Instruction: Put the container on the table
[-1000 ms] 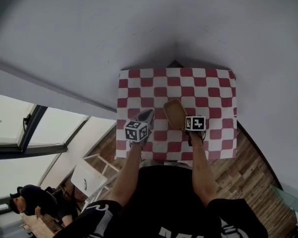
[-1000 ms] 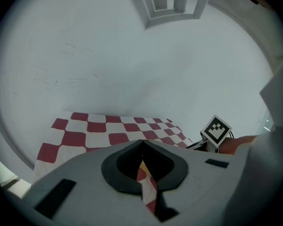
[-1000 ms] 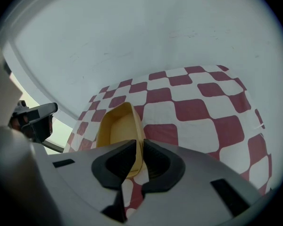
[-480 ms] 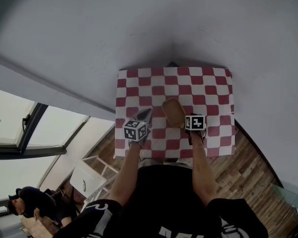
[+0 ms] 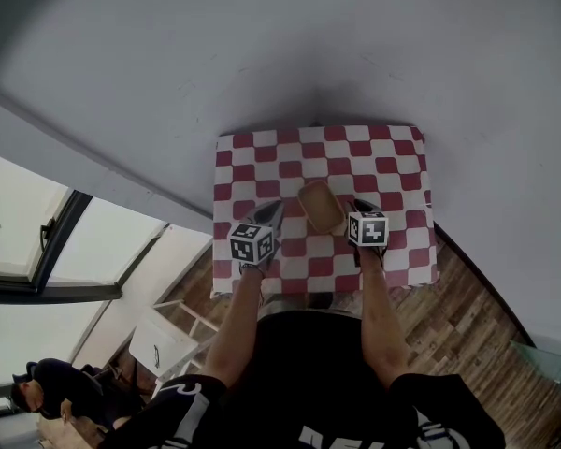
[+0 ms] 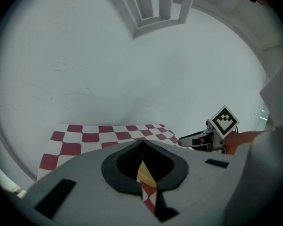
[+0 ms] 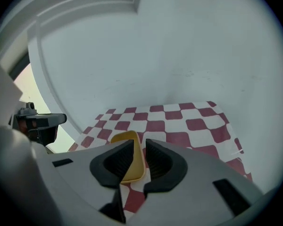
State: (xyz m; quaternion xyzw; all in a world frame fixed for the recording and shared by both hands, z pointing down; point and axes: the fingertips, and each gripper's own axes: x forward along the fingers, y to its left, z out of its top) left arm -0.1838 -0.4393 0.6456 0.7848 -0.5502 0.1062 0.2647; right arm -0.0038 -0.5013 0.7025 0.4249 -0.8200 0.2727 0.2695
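I've got the container [image 5: 320, 206] down on the bench [image 5: 393, 157] — placing looks done; right gripper [image 7: 139, 146], jaws just closing narrower, holds nothing, left gripper [image 6: 142, 142] shut — next I back clear of the container

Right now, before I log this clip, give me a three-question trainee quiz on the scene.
1. True or false: the container rests on the table.
2. The left gripper has its fingers: A together at the tips; B wide apart; C closed on the container.
3. What pattern is the cloth over the table?
Key: 1 true; 2 A; 3 red and white checks.
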